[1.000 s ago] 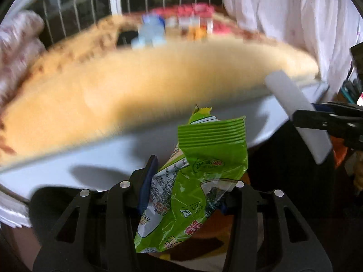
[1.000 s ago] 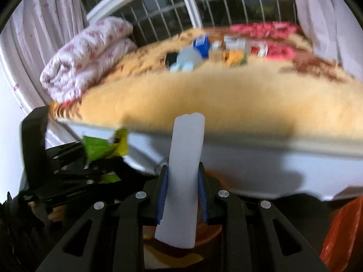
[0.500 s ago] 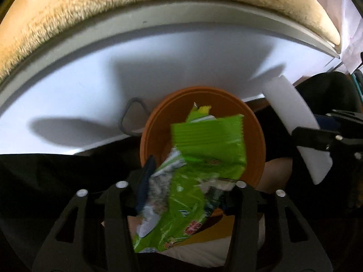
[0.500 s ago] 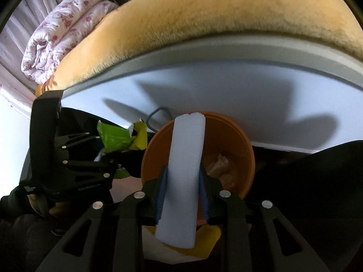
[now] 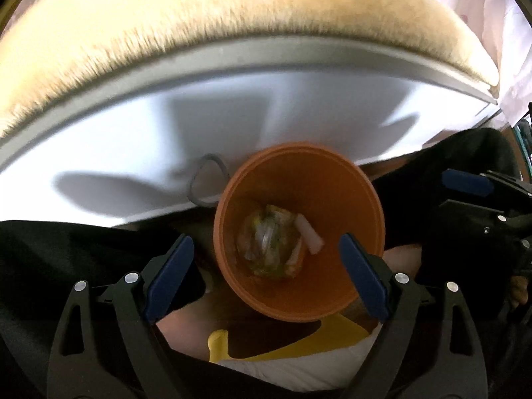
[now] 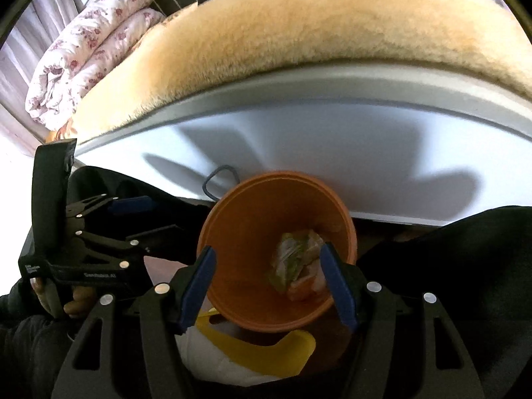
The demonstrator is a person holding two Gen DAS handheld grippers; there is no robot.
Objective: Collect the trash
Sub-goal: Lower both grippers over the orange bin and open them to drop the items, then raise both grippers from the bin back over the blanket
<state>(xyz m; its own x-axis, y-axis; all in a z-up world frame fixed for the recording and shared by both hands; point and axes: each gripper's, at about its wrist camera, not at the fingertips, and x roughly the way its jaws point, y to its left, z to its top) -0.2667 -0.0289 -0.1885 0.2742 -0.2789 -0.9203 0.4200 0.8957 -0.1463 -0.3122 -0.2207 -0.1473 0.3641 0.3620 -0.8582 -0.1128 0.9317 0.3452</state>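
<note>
We find both grippers above the round orange plastic bin (image 5: 349, 199), which stands against the white bed side. The left gripper (image 5: 266, 276) is opening, nothing between its blue pads. The right gripper (image 6: 269, 286) is likewise opening and empty. Inside the bin lie the crumpled green snack wrapper (image 5: 266, 242) and, just beside it, the white foam strip (image 5: 311, 232).

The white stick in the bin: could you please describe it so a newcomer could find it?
Below the fluffy tan blanket stands an orange bin. Inside, right of the crumpled green wrapper, lies the white stick, the only plain, straight piece there.
</note>
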